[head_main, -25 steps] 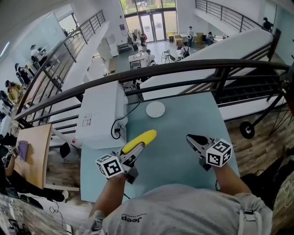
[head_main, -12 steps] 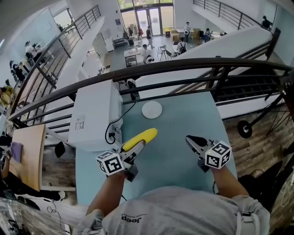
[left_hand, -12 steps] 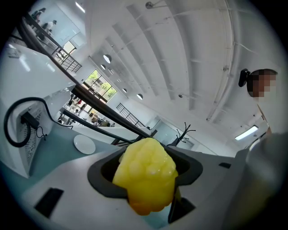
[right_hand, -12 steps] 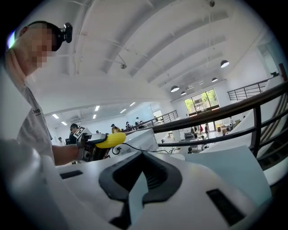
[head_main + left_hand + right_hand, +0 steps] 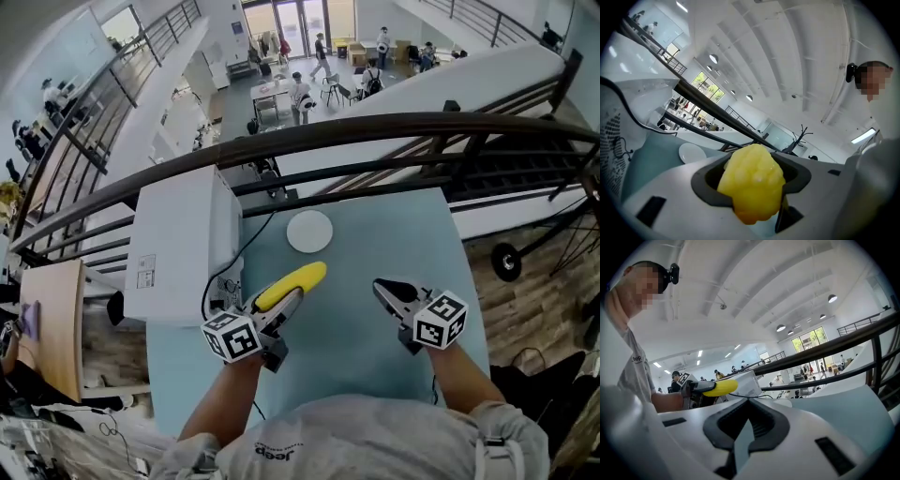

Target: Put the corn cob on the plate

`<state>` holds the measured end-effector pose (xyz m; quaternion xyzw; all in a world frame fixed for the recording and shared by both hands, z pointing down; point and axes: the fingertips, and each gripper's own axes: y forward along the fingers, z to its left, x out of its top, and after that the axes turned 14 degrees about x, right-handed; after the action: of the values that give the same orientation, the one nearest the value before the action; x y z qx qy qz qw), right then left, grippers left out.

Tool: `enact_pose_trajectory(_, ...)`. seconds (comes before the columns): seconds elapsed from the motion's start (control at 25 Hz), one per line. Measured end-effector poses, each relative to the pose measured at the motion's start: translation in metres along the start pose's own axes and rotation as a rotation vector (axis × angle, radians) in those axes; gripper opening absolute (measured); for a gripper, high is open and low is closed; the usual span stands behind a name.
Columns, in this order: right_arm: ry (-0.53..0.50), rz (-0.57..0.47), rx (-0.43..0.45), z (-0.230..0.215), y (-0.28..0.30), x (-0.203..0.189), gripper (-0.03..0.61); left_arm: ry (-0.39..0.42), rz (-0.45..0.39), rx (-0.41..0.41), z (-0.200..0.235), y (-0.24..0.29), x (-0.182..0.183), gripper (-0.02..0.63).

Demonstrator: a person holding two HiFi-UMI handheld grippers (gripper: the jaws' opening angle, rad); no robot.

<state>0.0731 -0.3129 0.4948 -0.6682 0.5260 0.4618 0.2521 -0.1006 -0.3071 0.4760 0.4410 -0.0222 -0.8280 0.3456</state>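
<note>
Left gripper [image 5: 282,306] clamped the corn cob [image 5: 292,285], long axis pointing to two o'clock; plate [image 5: 309,231] beyond at twelve; right gripper [image 5: 383,288] seemed closed, empty.

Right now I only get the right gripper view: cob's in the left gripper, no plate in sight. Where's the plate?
Observer: Head view shows the plate on the teal table, near its far edge.
Operator: Cob over it?
Observer: No. The corn cob stops short, with bare table between its tip and the plate.
Operator: Grip OK?
Observer: In the left gripper view, the left gripper has its jaws shut on the cob's near end; the rest sticks out ahead.
</note>
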Motion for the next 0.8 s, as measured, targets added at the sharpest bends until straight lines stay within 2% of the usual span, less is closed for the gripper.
enact_pose_trajectory(0.12, 0.016, 0.000, -0.003, -0.035, 0.019, -0.003, 0.017, 0.012, -0.010, 0.018, 0.022, 0.033, 0.005, 0.265)
enact_pose_trajectory(0.4, -0.030, 0.010, -0.011, -0.109, 0.065, -0.004, 0.017, 0.091, -0.015, 0.075, 0.078, 0.106, 0.007, 0.264)
enact_pose_trajectory(0.8, -0.109, 0.021, 0.028, -0.181, 0.134, -0.014, 0.017, 0.269, -0.038, 0.170, 0.138, 0.189, 0.015, 0.264)
